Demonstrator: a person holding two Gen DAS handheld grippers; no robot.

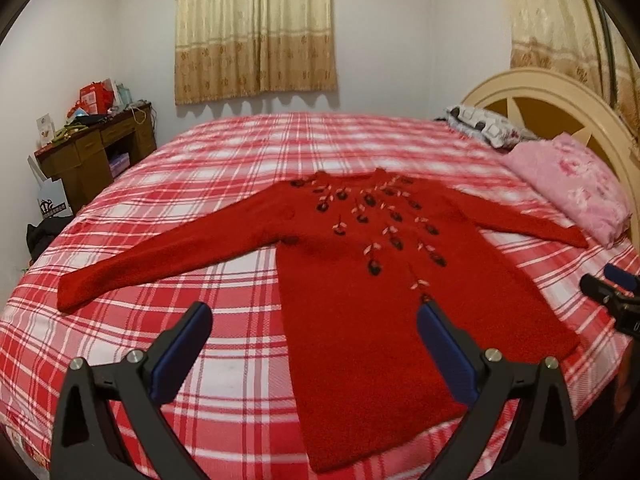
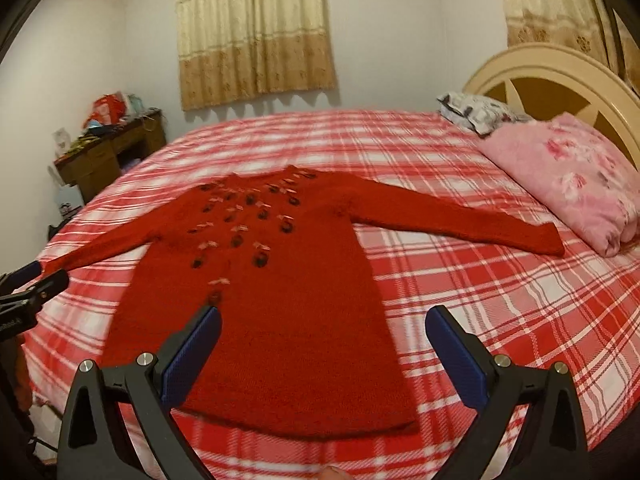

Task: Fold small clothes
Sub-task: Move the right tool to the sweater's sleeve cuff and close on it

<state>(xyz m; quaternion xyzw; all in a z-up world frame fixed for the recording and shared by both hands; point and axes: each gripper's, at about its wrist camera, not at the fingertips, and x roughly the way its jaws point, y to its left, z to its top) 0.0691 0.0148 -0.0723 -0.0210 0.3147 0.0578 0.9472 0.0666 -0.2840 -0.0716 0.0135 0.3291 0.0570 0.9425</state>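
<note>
A red knitted sweater [image 1: 360, 304] [image 2: 280, 312] with dark flower trim on the chest lies flat and face up on the bed, both sleeves spread out sideways, hem toward me. My left gripper [image 1: 314, 314] hovers open above the hem's left side, nothing between its blue pads. My right gripper [image 2: 323, 318] hovers open above the hem's right side, also holding nothing. The right gripper [image 1: 612, 292] shows at the right edge of the left wrist view. At the left edge of the right wrist view I see the left gripper [image 2: 32, 284].
The bed carries a red and white plaid sheet [image 1: 224, 168] [image 2: 460, 280]. A pink folded blanket [image 2: 568, 184] and a patterned pillow [image 2: 472, 112] lie by the cream headboard [image 2: 560, 76]. A cluttered wooden desk [image 1: 100, 144] stands at the far left.
</note>
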